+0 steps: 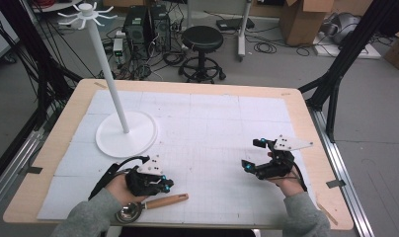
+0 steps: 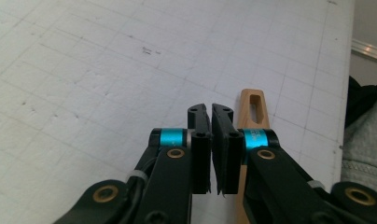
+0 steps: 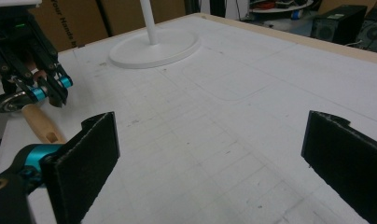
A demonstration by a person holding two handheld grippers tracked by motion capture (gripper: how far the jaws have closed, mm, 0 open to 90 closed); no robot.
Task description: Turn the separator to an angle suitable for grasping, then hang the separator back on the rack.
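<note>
A metal spoon with a wooden handle (image 1: 165, 200) lies near the table's front edge, its bowl (image 1: 129, 212) pointing left. My left gripper (image 1: 167, 185) hovers just behind the handle. In the left gripper view its jaws (image 2: 211, 112) stand almost together with a thin slit and nothing between them; the slotted handle end (image 2: 254, 109) lies just to their right. My right gripper (image 1: 252, 154) is at the right side of the mat, open wide and empty (image 3: 210, 135). The right gripper view also shows the left gripper (image 3: 56, 91) over the spoon handle (image 3: 39, 123).
A white stand with a round base (image 1: 127, 133) and a tall pole with hooks on top stands at the back left of the white gridded mat (image 1: 212, 123). Its base (image 3: 154, 49) is far from both grippers. The wooden table edge (image 1: 316, 163) runs close to my right hand.
</note>
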